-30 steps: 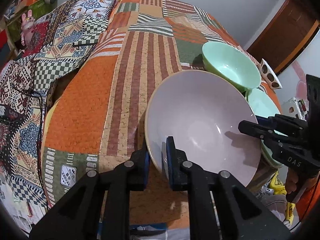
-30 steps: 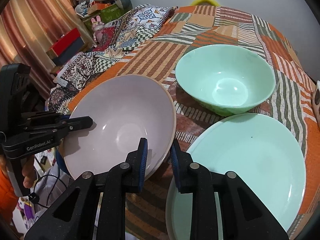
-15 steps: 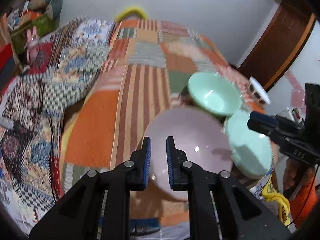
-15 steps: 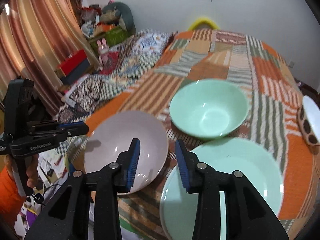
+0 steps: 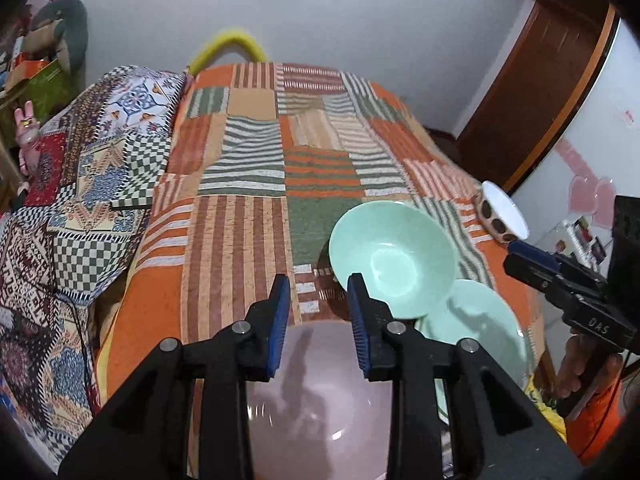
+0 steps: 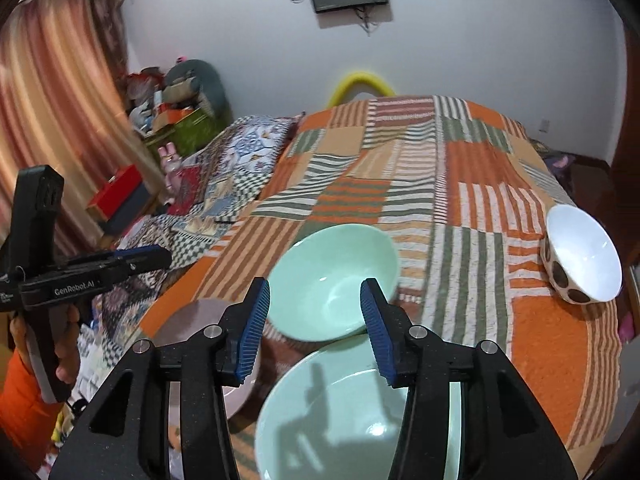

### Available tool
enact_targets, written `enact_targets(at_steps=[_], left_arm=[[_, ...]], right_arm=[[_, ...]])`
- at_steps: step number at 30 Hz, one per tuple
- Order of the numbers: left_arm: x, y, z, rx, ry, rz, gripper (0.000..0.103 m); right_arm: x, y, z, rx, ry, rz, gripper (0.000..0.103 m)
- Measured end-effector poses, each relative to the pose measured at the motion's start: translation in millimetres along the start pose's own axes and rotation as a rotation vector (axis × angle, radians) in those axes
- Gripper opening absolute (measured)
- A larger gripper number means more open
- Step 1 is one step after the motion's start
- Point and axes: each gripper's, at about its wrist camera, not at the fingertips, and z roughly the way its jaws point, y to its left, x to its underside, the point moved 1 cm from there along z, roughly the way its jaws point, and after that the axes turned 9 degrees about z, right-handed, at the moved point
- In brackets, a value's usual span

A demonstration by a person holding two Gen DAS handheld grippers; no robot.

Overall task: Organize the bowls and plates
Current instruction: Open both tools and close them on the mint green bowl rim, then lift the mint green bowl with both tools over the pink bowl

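Note:
A pale pink bowl (image 5: 320, 396) sits at the near edge of the bed, just below my left gripper (image 5: 316, 320), which is open and empty above it. A mint green bowl (image 5: 394, 260) stands behind it, and a mint green plate (image 5: 484, 336) lies to the right. My right gripper (image 6: 314, 326) is open and empty, raised above the green plate (image 6: 344, 420) and green bowl (image 6: 332, 288). The pink bowl (image 6: 188, 320) shows at its left. A white bowl with brown spots (image 6: 580, 256) stands at the bed's right edge.
The dishes rest on a patchwork bedspread (image 5: 248, 184) in orange, green and striped squares. A second patterned quilt (image 5: 80, 184) covers the left side. A wooden door (image 5: 540, 92) is at the right. Cluttered boxes (image 6: 168, 120) and a curtain (image 6: 52, 128) are at the left.
Both grippers let go of the pink bowl, opened wide, and pulled back and up. The pink bowl now rests on the bed.

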Motion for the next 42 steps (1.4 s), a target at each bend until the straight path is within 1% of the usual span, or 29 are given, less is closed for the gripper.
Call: enact_targets(at_steps=[6, 11, 16, 17, 18, 23, 24, 26, 28, 35, 39, 42], left_arm=[[-10, -3, 50, 0.050, 0.091, 0.019, 0.029], [-15, -14, 79, 0.077, 0.132, 0.057, 0.029], [-17, -8, 104, 0.095, 0.166, 0.035, 0.029], [-17, -5, 108, 0.097, 0.173, 0.025, 0.029], [-17, -3, 112, 0.103, 0.180, 0.019, 0.029], [-14, -2, 124, 0.148, 0.212, 0.010, 0.029], [-14, -4, 125, 0.148, 0.214, 0.014, 0.029], [-14, -5, 127, 0.153, 0.213, 0.022, 0.025], [-13, -8, 128, 0.164, 0.214, 0.025, 0.018], [-14, -9, 121, 0.150, 0.185, 0.025, 0.016], [-18, -10, 108, 0.121, 0.138, 0.025, 0.016], [-22, -9, 96, 0.122, 0.106, 0.014, 0.016]], right_arm=[[-4, -19, 28, 0.021, 0.060, 0.023, 0.044], [-4, -31, 46, 0.029, 0.097, 0.037, 0.044], [-2, -40, 59, 0.024, 0.134, 0.052, 0.044], [-2, -41, 61, 0.023, 0.138, 0.054, 0.042], [-2, -43, 63, 0.021, 0.146, 0.058, 0.038], [1, -51, 71, 0.020, 0.183, 0.073, 0.029], [1, -52, 73, 0.018, 0.189, 0.074, 0.024], [1, -55, 74, 0.000, 0.199, 0.086, 0.023], [1, -57, 75, -0.017, 0.201, 0.092, 0.021], [2, -50, 74, 0.015, 0.182, 0.059, 0.018], [-1, -45, 68, 0.013, 0.153, 0.046, 0.018], [-7, -40, 61, 0.016, 0.122, 0.027, 0.018]])
